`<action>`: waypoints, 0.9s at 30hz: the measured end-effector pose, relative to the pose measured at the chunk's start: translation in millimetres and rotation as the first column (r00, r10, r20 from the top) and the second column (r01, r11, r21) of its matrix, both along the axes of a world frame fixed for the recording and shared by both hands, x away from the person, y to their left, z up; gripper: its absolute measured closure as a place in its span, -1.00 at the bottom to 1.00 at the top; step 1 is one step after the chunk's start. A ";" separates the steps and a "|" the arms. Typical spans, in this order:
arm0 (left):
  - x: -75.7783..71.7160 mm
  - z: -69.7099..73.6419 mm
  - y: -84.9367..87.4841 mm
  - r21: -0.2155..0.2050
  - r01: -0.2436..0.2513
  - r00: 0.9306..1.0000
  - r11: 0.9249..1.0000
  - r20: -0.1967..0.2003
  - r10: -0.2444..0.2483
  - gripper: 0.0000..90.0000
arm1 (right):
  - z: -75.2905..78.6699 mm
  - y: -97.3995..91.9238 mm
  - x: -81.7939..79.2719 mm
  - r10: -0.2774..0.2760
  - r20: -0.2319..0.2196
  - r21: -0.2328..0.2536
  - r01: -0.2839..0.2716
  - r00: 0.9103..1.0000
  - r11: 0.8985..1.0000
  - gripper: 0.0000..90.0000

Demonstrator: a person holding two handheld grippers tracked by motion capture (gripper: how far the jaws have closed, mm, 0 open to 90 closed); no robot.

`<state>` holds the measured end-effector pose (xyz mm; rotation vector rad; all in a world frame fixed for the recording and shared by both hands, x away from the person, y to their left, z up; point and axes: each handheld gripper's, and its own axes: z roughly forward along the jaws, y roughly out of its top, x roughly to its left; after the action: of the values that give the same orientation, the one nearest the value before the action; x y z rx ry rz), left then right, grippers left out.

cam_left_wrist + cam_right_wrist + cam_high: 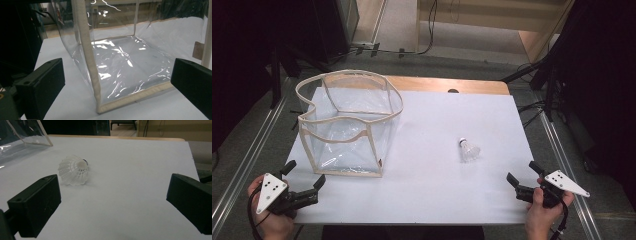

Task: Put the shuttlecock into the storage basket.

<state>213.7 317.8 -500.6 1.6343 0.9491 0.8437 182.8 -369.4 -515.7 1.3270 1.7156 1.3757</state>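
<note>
A: Bench (422,190), high view. What sat where?

B: Clear bag (347,125) with cream trim, upper left of the frame, mouth up and sagging. Shuttlecock (468,149) right of centre, on its side on the white sheet, well apart from the bag.

A: Left claw?

B: Left claw (305,178) in the lower left corner, held in a hand (269,220), released, jaws spread wide, nothing between them. It stood near the bag's nearest bottom corner, not touching.

A: And through its own camera?

B: In the left gripper view the left claw (117,82) framed the bag (120,60): one trimmed upright edge ran down the middle of the frame to the bottom seam. Glare streaks on the plastic floor. A small brown tag (198,50) at the right edge.

A: Right claw?

B: Right claw (522,175) in the lower right corner of the high view, also released and empty, in the other hand (542,215). Grey plate on top.

A: Its camera?

B: In the right gripper view the right claw (113,205) stood wide apart over bare sheet. Shuttlecock (73,170) lay in the upper left of centre, just above the left jaw, skirt toward the camera, dark tip pointing away. A corner of the bag (25,135) showed at the top left.
</note>
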 end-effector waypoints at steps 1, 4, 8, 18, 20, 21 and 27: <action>0.2 -0.1 -0.3 0.003 0.001 1.000 1.000 -0.002 -0.001 -1.00 | 0.7 0.2 0.4 0.003 0.003 -0.005 -0.003 1.000 1.000 -1.00; 0.2 -0.3 -0.7 0.004 0.000 1.000 1.000 -0.002 0.000 -1.00 | 3.4 1.8 1.0 0.009 0.009 -0.001 -0.009 1.000 1.000 -1.00; 0.0 -0.3 -0.3 -0.004 -0.001 1.000 1.000 -0.002 0.001 -1.00 | 9.4 7.4 1.8 0.019 0.014 -0.019 -0.019 1.000 1.000 -1.00; -1.4 -0.6 -1.2 -0.001 -0.003 1.000 1.000 0.005 0.003 -1.00 | 23.8 15.6 5.3 0.043 0.009 -0.033 -0.043 0.999 0.999 -1.00; -2.0 -0.7 -1.6 0.001 -0.001 1.000 1.000 0.006 0.001 -1.00 | 27.3 16.6 6.9 0.028 -0.009 -0.034 -0.028 1.000 0.999 -1.00; -2.2 -0.7 -1.6 0.002 0.001 1.000 1.000 0.007 -0.001 -1.00 | 28.7 17.0 7.7 0.030 -0.008 -0.031 -0.031 1.000 0.999 -1.00; -2.2 -0.7 -1.6 0.004 0.000 1.000 1.000 0.005 0.000 -1.00 | 34.4 20.3 14.8 0.041 -0.032 -0.061 -0.043 0.999 0.997 -1.00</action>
<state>211.5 316.2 -501.3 1.6347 0.9442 0.8496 197.6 -349.1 -481.4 1.2914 1.8015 1.3209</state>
